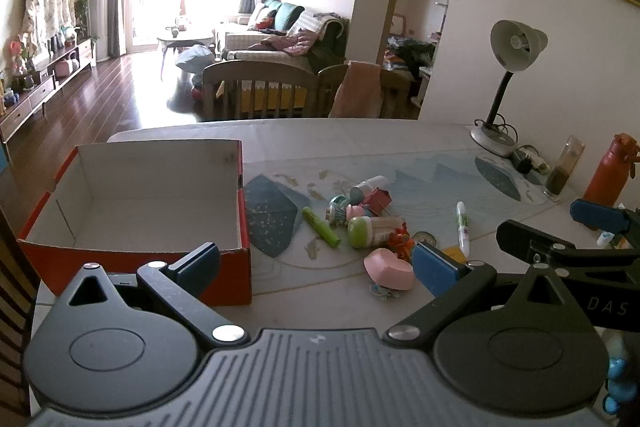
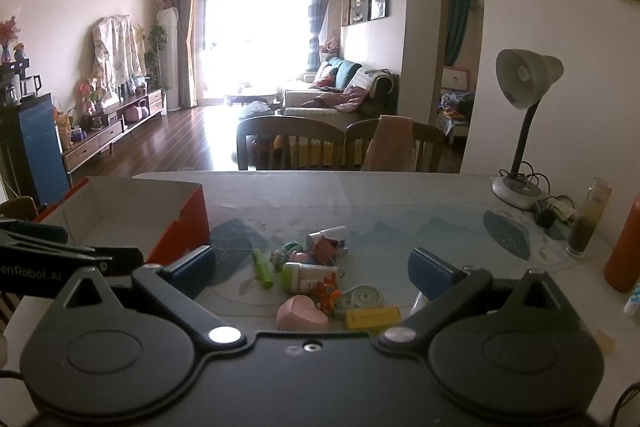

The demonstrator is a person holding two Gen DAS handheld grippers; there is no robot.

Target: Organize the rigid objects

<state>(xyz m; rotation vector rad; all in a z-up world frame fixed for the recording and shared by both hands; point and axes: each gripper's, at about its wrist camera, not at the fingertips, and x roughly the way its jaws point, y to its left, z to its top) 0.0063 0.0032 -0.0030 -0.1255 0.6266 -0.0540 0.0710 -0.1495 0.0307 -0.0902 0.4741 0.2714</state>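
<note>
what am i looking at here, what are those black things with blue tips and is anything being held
These are two hand-held grabbers, one in each of a person's hands, each with a camera looking along its fingers. One picture comes from the left gripper, the other from the right gripper. The blue tips are finger pads. Both sets of fingers are wide open and hold nothing. On the table are an empty orange box, a pile of small items including a pink heart-shaped case and a green marker, plus a desk lamp.

Red bottle point(image 2: 624, 251) cut by right edge; pile items indistinct
</note>
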